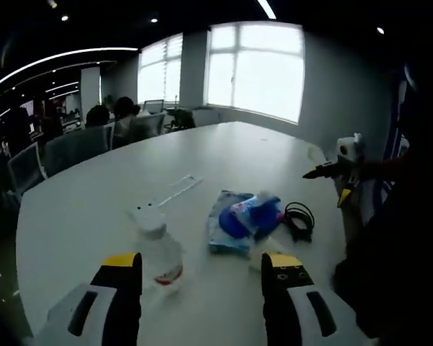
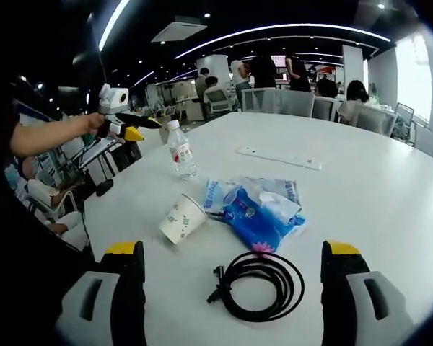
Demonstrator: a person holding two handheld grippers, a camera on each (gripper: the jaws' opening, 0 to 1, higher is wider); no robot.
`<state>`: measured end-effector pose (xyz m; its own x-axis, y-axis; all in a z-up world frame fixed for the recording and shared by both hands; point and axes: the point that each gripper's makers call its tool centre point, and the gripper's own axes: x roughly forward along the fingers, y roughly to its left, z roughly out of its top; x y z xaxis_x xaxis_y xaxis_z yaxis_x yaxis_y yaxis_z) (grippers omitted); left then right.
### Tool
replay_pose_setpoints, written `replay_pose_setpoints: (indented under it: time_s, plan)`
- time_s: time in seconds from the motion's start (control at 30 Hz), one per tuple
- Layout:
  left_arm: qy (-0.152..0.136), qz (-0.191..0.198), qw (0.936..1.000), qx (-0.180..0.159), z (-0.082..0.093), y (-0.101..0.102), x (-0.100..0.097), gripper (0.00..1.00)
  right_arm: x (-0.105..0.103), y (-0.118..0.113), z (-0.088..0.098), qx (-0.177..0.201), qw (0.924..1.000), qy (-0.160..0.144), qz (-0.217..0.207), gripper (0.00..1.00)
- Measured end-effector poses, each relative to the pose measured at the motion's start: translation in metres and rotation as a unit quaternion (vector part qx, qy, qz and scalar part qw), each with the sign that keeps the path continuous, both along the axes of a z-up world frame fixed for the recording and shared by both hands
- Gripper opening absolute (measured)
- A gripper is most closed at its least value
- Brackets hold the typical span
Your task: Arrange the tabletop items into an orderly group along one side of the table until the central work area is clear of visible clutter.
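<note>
My left gripper (image 1: 202, 268) is open just above the near table edge, and a clear water bottle (image 1: 159, 249) with a red label stands between its jaws. Past it lie blue tissue packs (image 1: 242, 220) and a black coiled cable (image 1: 299, 218). My right gripper (image 2: 232, 263) is open too, low over the cable coil (image 2: 263, 285). Beyond the coil are a paper cup (image 2: 182, 218) on its side, the blue packs (image 2: 263, 205) and the upright bottle (image 2: 180, 150). In the right gripper view, a person's arm holds the left gripper (image 2: 141, 130) at the far left.
A flat white strip (image 2: 278, 157) lies farther out on the white table (image 2: 390, 187). Office chairs (image 2: 296, 101) and seated people line the far side. Large windows (image 1: 256, 68) stand behind the table, and a person's body is close at the table edge (image 1: 390, 245).
</note>
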<state>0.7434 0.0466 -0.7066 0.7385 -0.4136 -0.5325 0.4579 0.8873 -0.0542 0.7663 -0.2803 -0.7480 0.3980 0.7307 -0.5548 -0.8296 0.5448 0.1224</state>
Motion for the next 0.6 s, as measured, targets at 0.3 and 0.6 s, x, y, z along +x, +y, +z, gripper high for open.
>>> replay_pose_setpoints:
  time_s: [0.3,0.6]
  plan:
    - [-0.014,0.057,0.9982,-0.015,-0.007,-0.028,-0.036,0.77,0.0,-0.001,0.003,0.008,0.9999,-0.009,0.007,0.99]
    - [-0.021,0.08,0.9964,-0.018,-0.013,-0.062,-0.065,0.86,0.005,-0.009,0.006,0.016,0.9997,-0.017,0.008,0.99]
